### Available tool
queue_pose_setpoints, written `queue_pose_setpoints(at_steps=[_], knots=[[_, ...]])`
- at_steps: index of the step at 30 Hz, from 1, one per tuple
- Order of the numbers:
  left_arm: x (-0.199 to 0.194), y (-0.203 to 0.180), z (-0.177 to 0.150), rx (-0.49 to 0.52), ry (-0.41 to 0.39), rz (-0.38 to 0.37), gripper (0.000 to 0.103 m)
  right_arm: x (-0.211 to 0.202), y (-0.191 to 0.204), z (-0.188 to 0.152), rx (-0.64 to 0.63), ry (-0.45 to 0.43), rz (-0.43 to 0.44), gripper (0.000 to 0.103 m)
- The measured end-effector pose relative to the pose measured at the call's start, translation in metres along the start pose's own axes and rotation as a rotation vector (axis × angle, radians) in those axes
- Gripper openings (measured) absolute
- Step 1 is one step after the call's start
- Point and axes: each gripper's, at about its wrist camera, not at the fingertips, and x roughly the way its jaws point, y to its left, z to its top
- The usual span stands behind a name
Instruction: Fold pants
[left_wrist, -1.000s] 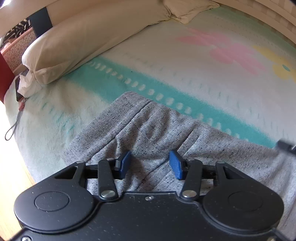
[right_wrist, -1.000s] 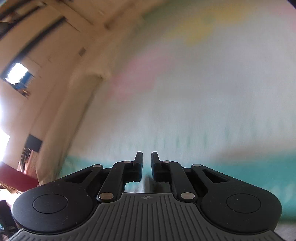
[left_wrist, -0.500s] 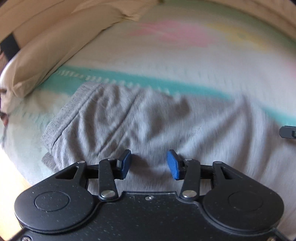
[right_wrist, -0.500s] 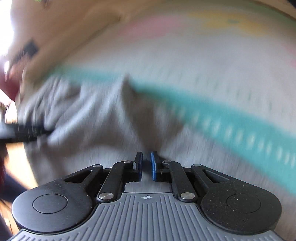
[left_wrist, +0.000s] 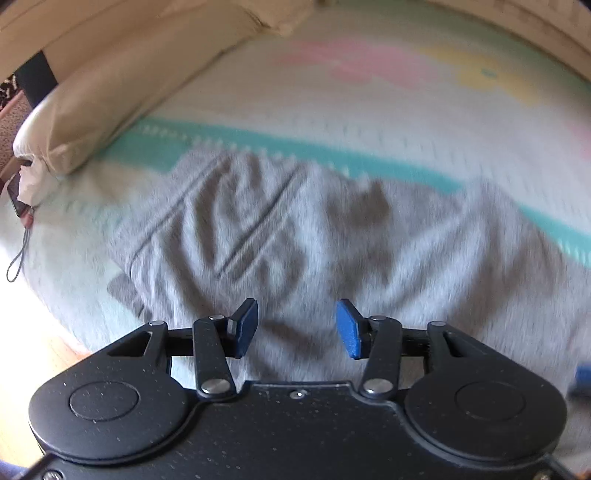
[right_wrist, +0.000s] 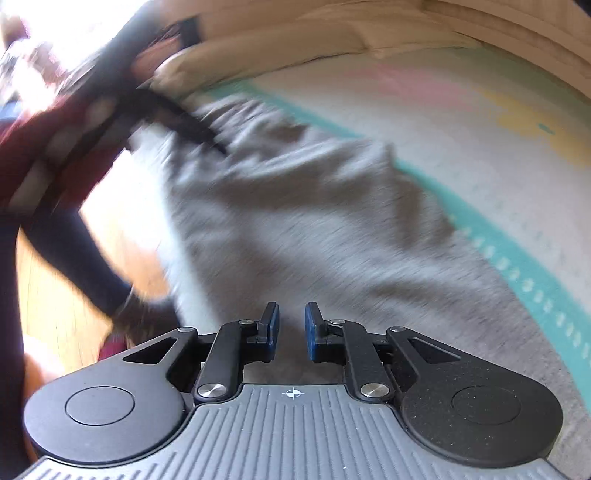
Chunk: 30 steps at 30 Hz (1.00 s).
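Grey sweatpants (left_wrist: 295, 236) lie spread and wrinkled on the bed, the waistband end towards the left. My left gripper (left_wrist: 297, 328) is open and empty, hovering over the near edge of the pants. In the right wrist view the pants (right_wrist: 332, 221) stretch away from my right gripper (right_wrist: 291, 330), whose blue pads stand slightly apart with nothing between them. The left gripper (right_wrist: 173, 122) shows blurred at the far end of the pants.
The bed cover (left_wrist: 369, 110) is white with a teal stripe and pink and yellow flowers. A beige pillow (left_wrist: 110, 92) lies at the back left. A phone with a cord (left_wrist: 16, 199) sits by the left bed edge. The person's leg (right_wrist: 74, 240) and wooden floor are at left.
My right gripper has swung from facing the bare cover to above the pants and has opened a little. My left gripper has pulled back, showing more of the pants.
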Motion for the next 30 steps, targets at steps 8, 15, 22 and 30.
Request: queue_pose_setpoints(at_steps=[8, 15, 22, 30], knots=[[0.025, -0.002, 0.010, 0.000, 0.056, 0.083, 0.057, 0.002, 0.016, -0.029, -0.159, 0.082, -0.103, 0.026], [0.027, -0.001, 0.010, -0.002, 0.069, 0.086, 0.057, 0.010, 0.014, -0.032, -0.189, 0.078, -0.114, 0.004], [0.027, -0.001, 0.010, 0.022, 0.065, 0.083, 0.059, -0.016, 0.009, -0.036, -0.153, 0.070, -0.012, 0.004], [0.022, 0.002, 0.004, 0.037, 0.073, 0.112, 0.059, -0.010, 0.010, -0.032, -0.160, 0.115, 0.042, 0.004]])
